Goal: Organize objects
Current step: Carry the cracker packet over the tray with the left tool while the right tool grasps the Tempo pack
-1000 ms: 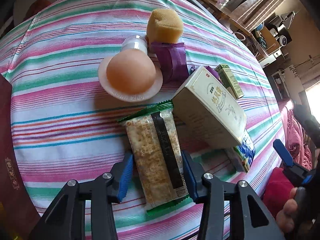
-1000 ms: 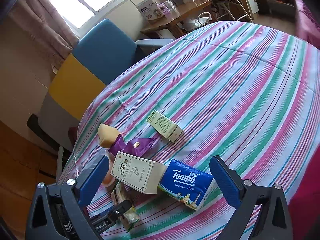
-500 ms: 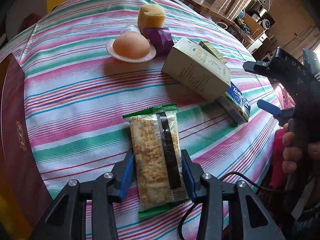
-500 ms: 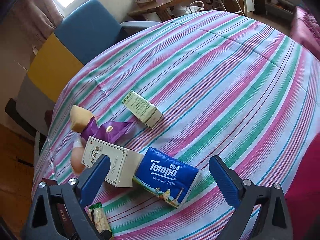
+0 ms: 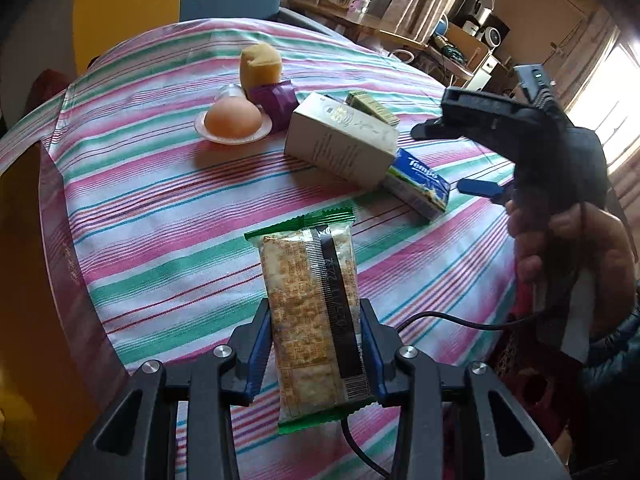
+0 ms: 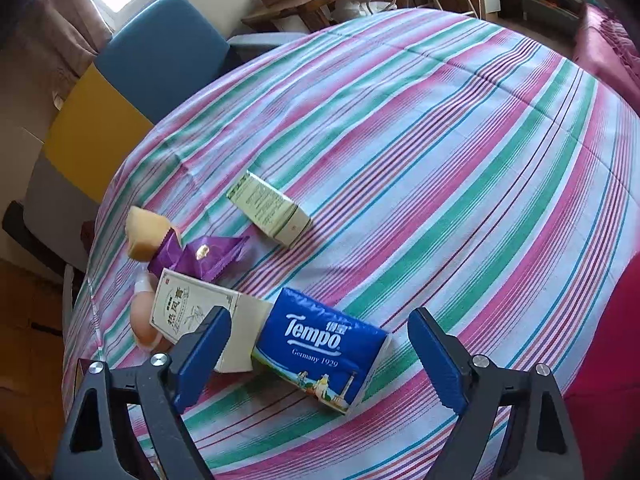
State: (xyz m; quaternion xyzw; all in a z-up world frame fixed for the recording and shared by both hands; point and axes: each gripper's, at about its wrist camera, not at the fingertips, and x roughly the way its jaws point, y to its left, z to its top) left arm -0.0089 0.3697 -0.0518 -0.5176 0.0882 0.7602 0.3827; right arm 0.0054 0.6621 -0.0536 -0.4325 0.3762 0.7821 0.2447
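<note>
Two grippers over a striped counter (image 6: 420,128): one loaded, one free.

Left gripper (image 5: 314,346) has its jaws clamped on the cracker packet (image 5: 310,300), lifted above the cloth. Beyond sit a jelly cup (image 5: 233,120), a white box (image 5: 344,142) and the Tempo tissue pack (image 6: 320,352), which lies between the right gripper (image 6: 320,356)'s wide-apart jaws.
</note>
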